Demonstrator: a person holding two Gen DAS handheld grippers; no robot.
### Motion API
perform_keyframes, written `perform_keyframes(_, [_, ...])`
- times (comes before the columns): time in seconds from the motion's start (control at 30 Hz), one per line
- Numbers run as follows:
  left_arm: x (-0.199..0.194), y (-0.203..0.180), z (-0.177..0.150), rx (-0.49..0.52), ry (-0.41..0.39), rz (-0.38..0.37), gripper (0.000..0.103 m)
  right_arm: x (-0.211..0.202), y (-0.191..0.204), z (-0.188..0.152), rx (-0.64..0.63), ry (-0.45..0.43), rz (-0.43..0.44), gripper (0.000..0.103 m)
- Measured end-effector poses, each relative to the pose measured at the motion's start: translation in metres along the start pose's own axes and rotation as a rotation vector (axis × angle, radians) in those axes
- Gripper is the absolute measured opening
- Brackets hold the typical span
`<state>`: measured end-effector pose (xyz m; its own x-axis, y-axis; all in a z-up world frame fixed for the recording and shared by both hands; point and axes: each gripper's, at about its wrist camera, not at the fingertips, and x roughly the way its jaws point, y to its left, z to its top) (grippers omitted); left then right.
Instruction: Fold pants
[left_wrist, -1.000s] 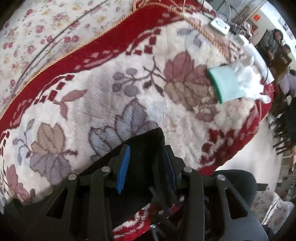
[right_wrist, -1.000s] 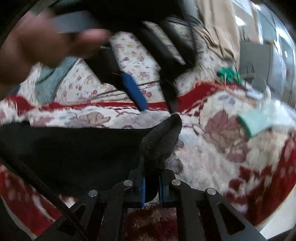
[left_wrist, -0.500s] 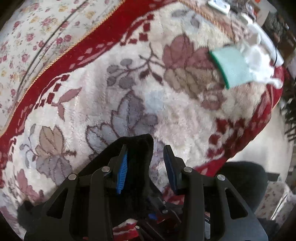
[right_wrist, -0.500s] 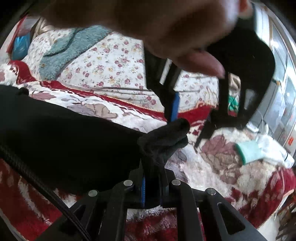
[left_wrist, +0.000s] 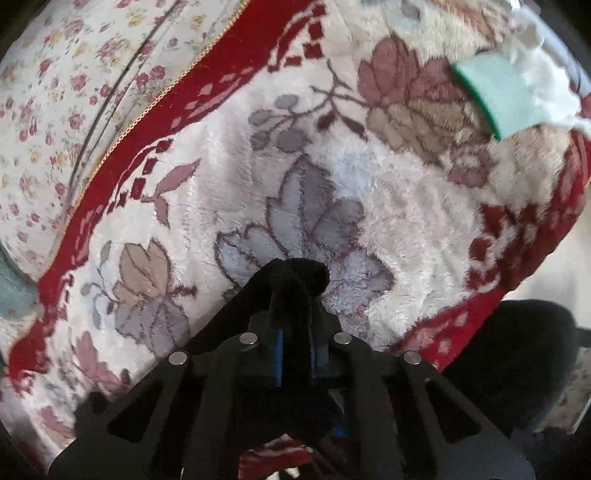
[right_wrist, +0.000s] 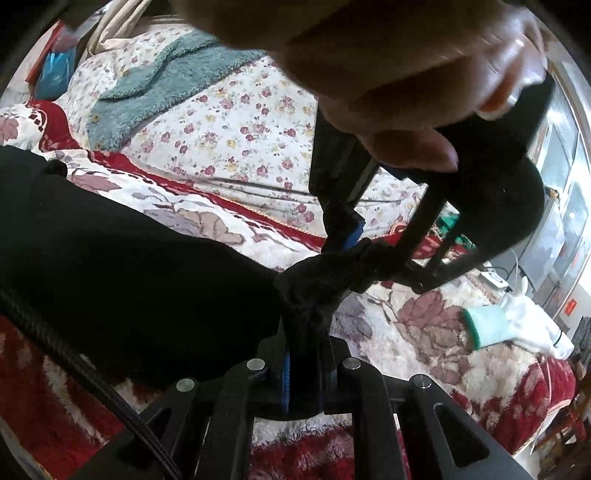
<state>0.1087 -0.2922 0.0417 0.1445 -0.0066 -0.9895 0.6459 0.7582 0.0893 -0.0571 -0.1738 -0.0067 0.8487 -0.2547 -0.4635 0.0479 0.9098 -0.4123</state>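
The black pants (right_wrist: 129, 266) lie across the plush flowered blanket (left_wrist: 369, 206), stretching left in the right wrist view. My right gripper (right_wrist: 306, 354) is shut on a bunched end of them. My left gripper (left_wrist: 295, 332) points straight down, and its jaws are closing with a fold of the pants (left_wrist: 299, 273) pinched between the blue pads. In the right wrist view the left gripper (right_wrist: 365, 247) grips the same bunched end just beyond my right one, with a person's hand (right_wrist: 369, 55) above it.
A white glove with a green cuff (left_wrist: 517, 96) lies on the blanket to the right. Beyond the red border is a floral sheet (left_wrist: 55, 92) with a teal fluffy throw (right_wrist: 155, 85). A black cable (right_wrist: 74, 362) crosses the lower left. The bed edge drops off at right.
The left jaws have gone from wide apart to pinched on the pants' end. In the right view the hand and left gripper came down onto the bunched end.
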Motion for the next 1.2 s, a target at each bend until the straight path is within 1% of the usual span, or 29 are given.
perform_keyframes(0.17, [-0.011, 0.04, -0.02, -0.078, -0.053, -0.141, 0.008, -0.012, 0.009, 0.007, -0.039, -0.04, -0.006, 0.009])
perform_keyframes(0.3, [-0.025, 0.08, -0.051, -0.135, -0.105, -0.243, 0.008, -0.03, 0.03, 0.021, -0.108, -0.085, -0.002, 0.009])
perform_keyframes(0.43, [-0.034, 0.128, -0.098, -0.206, -0.163, -0.308, 0.008, -0.051, 0.063, 0.037, -0.206, -0.14, 0.026, 0.009])
perform_keyframes(0.5, [-0.031, 0.15, -0.12, -0.243, -0.179, -0.329, 0.008, -0.058, 0.082, 0.043, -0.254, -0.159, 0.043, 0.009])
perform_keyframes(0.63, [-0.016, 0.195, -0.163, -0.329, -0.206, -0.38, 0.008, -0.066, 0.127, 0.052, -0.332, -0.161, 0.094, 0.009])
perform_keyframes(0.7, [-0.011, 0.212, -0.18, -0.363, -0.224, -0.403, 0.008, -0.07, 0.147, 0.058, -0.364, -0.152, 0.117, 0.009])
perform_keyframes(0.8, [-0.008, 0.227, -0.194, -0.393, -0.242, -0.413, 0.008, -0.071, 0.17, 0.067, -0.393, -0.137, 0.146, 0.009])
perform_keyframes(0.97, [-0.01, 0.25, -0.213, -0.419, -0.263, -0.413, 0.008, -0.07, 0.191, 0.083, -0.416, -0.113, 0.182, 0.009])
perform_keyframes(1.1, [-0.008, 0.268, -0.229, -0.438, -0.263, -0.415, 0.008, -0.073, 0.206, 0.094, -0.428, -0.101, 0.217, 0.009])
perform_keyframes(1.2, [0.0, 0.274, -0.237, -0.456, -0.249, -0.397, 0.008, -0.071, 0.216, 0.097, -0.444, -0.083, 0.236, 0.009])
